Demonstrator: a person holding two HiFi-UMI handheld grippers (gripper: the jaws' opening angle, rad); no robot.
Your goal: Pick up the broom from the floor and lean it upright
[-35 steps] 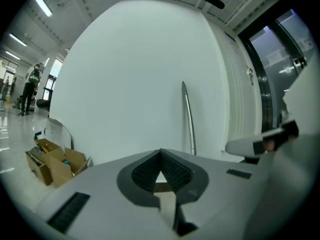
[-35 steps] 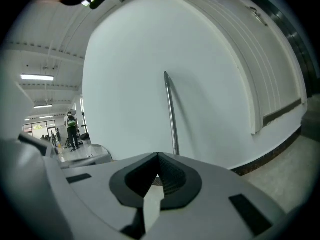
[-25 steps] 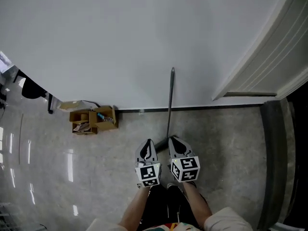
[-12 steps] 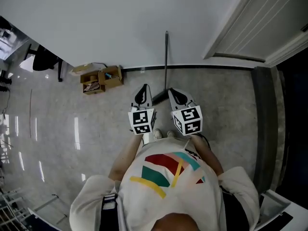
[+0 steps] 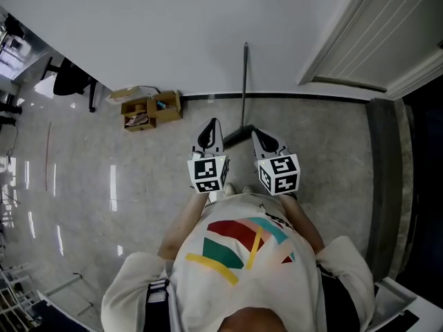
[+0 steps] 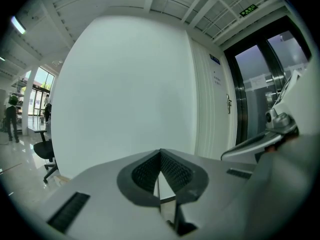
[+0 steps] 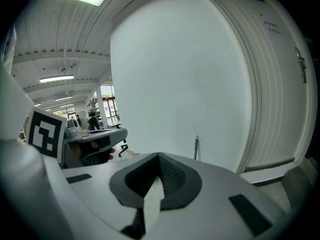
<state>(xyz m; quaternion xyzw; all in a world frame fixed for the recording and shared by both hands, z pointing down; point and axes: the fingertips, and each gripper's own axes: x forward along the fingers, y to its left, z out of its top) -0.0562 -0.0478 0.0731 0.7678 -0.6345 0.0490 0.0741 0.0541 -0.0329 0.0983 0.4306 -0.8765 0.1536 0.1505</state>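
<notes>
1. Left tool: jaws pressed together, nothing between them.
2. Right tool: jaws together as well, and empty.
3. Broom head: on the floor just ahead of me. In the head view it shows between the two tool tips, slightly nearer the right tool. Neither tool touches it.
4. Broom handle: its long axis runs straight away from me, rising from the head to rest against the white wall. In the right gripper view it stands upright, just right of the jaw line.
5. Judgement: I read the broom as leaned upright, so the task looks done. To take it again I would reach straight forward with the right tool, which is nearer. I would open the jaws first and close them across the handle.
6. Farthest: a cardboard box at the wall's foot to the left, and a door to the right.
</notes>
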